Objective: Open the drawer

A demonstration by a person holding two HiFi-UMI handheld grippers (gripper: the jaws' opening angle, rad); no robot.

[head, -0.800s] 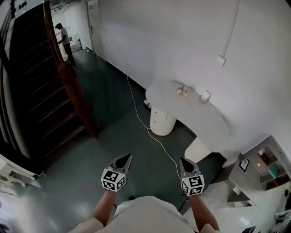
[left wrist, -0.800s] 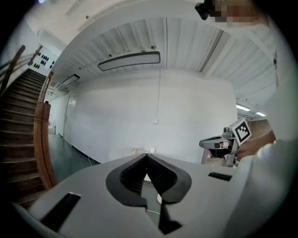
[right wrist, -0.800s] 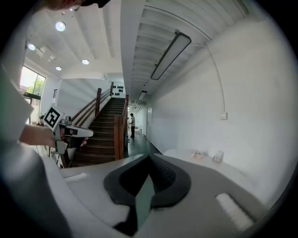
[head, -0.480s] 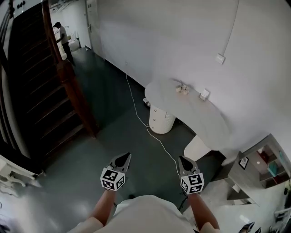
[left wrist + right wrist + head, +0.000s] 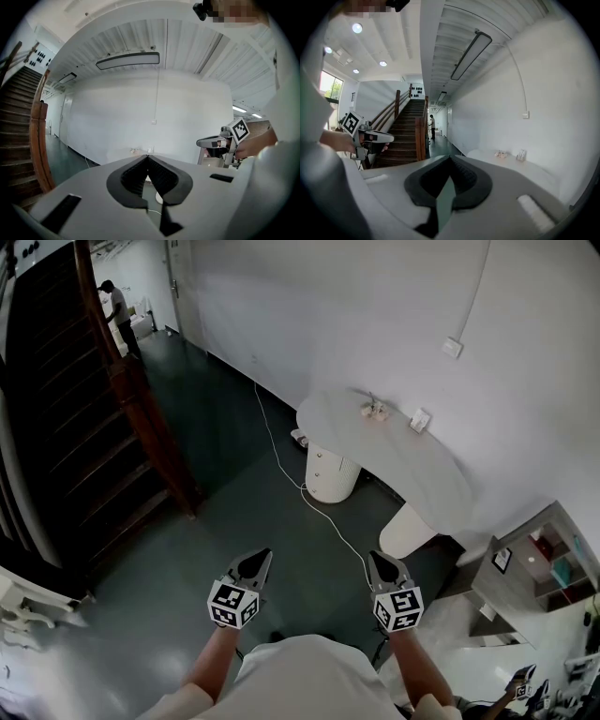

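Left gripper (image 5: 255, 560) and right gripper (image 5: 382, 562) are side by side, low over the dark floor (image 5: 187, 577), touching nothing. Left gripper view: its fingers (image 5: 132, 177) are closed tip to tip, empty. Right gripper view: its fingers (image 5: 469, 180) are also pressed together, empty.

A grey shelf unit (image 5: 539, 568) with small items stands near right. A white cable (image 5: 323, 521) runs over the floor away from the grippers and passes just left of the drawer unit (image 5: 328, 474). That unit is a round white pedestal, drawers apparently shut, well beyond both grippers. It stands under the left end of a curved white counter (image 5: 441, 484) against the wall (image 5: 309, 315). A second white support (image 5: 405, 531) is under the counter, nearer and to the right. Small items (image 5: 375, 411) and a white box (image 5: 420, 420) sit at the counter's far edge, too small to name.

A wooden staircase (image 5: 94, 427) is on the left, with a person (image 5: 112, 310) standing far left.

Only the head view shows the drawer unit clearly. The left gripper view adds a long ceiling lamp (image 5: 127, 59). The right gripper view shows the stairs rising.
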